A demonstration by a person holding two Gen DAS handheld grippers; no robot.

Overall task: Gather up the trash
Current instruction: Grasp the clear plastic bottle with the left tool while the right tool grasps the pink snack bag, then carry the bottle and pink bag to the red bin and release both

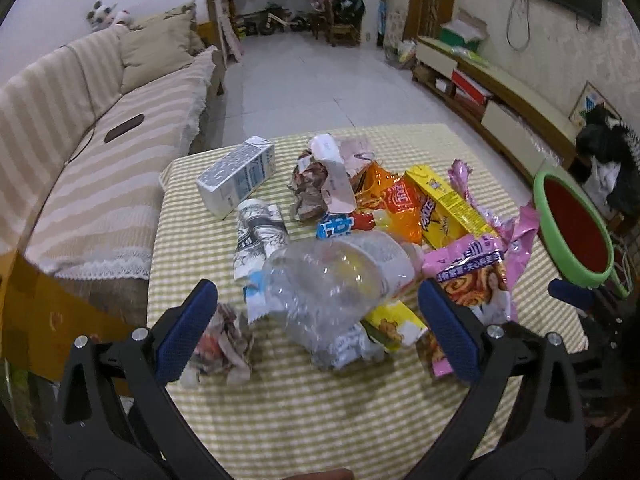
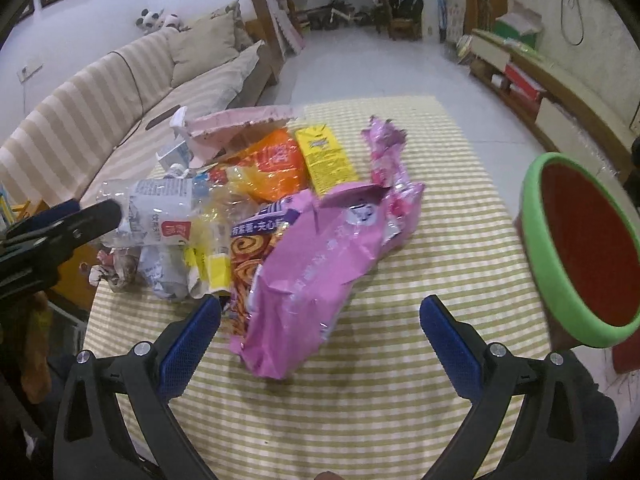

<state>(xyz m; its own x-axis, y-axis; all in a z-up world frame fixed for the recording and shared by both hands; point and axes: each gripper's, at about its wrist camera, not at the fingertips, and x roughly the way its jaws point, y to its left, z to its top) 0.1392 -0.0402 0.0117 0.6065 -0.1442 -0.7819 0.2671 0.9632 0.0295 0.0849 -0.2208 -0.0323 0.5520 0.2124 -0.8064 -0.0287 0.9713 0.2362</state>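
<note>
A pile of trash lies on a table with a yellow-and-white checked cloth (image 1: 304, 412). In the left wrist view my left gripper (image 1: 318, 294) is open, with a crushed clear plastic bottle (image 1: 332, 276) between its blue pads, which do not touch it. A crumpled paper ball (image 1: 222, 346) lies by the left pad. Farther back are a milk carton (image 1: 236, 176), an orange wrapper (image 1: 396, 204) and a yellow box (image 1: 444, 200). In the right wrist view my right gripper (image 2: 320, 312) is open over a large pink bag (image 2: 316, 276). A green-rimmed red bin (image 2: 584, 248) stands at the right.
A striped sofa (image 1: 88, 152) runs along the table's left side. The bin (image 1: 576, 228) sits just off the table's right edge. A low TV cabinet (image 1: 512, 108) lines the right wall. Tiled floor (image 1: 312, 76) stretches beyond the table. My left gripper's finger (image 2: 68, 220) shows at the right wrist view's left.
</note>
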